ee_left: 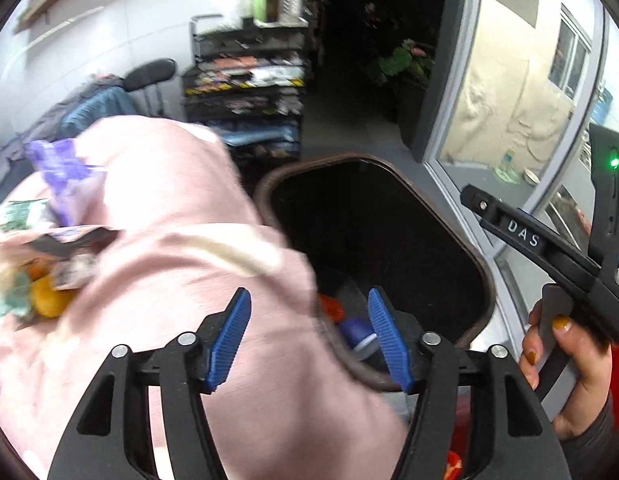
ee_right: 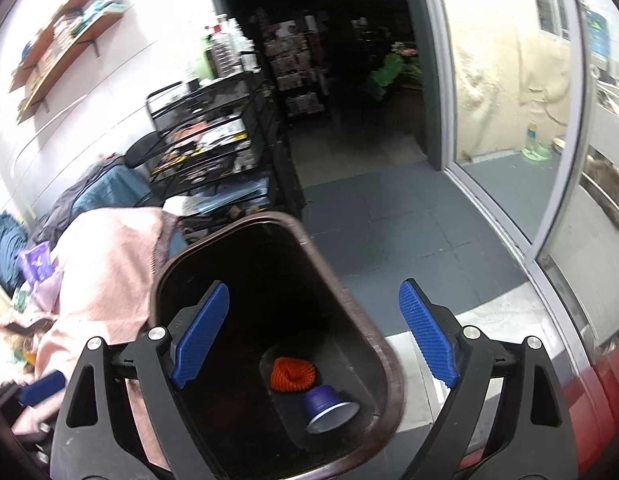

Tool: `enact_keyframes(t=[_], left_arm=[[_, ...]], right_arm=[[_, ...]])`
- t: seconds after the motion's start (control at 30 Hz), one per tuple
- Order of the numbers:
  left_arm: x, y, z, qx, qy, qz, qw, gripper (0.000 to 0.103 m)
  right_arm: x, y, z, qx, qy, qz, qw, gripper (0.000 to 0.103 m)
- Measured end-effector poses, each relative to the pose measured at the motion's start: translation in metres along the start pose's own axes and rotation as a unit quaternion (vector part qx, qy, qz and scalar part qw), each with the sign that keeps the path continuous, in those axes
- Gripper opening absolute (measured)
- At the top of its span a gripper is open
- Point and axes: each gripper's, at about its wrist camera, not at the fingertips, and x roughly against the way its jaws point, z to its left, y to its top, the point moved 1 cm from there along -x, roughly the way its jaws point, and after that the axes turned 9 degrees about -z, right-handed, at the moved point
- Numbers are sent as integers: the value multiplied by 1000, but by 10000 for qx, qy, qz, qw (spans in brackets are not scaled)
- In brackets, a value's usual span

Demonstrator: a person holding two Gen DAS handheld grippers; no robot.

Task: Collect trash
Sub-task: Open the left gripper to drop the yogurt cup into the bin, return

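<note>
dark bin (ee_right: pixel 373 344) below both grippers, orange wad (ee_right: pixel 292 374) and purple cup (ee_right: pixel 329 410) on its floor. loose wrappers (ee_left: pixel 49 248) left on pink cloth (ee_left: pixel 169 208). both fingers wide apart, empty. step: between drops; next, reach for wrappers.

Open bin mouth (ee_right: pixel 269 264), pink cloth (ee_right: pixel 105 272) crowding its left rim.

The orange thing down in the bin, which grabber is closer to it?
Right, probably. The right gripper hangs open directly over the bin, looking down at the orange thing. The left gripper, also open, sits at the bin's rim, partly over the pink cloth.
</note>
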Motion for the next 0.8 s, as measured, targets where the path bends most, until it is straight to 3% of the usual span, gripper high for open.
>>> enact_keyframes(t=[0.13,0.43,0.63,0.8], left_arm=[[21,-5,31,243,287,-118,9992,68],[56,-38,101,932,908,-79,9915,69],[69,-59,147,1448,1158,16,9827,69],[82,-66,175,1662,1438,-78,9755,69]], right_arm=[[3,-8,25,286,413,86,9987,87],[18,-31,82,929,1311,233,9867,87],[33,-44,129,1334,1966,338,9708,87],[48,-53,180,1815,2682,352,9454,87]])
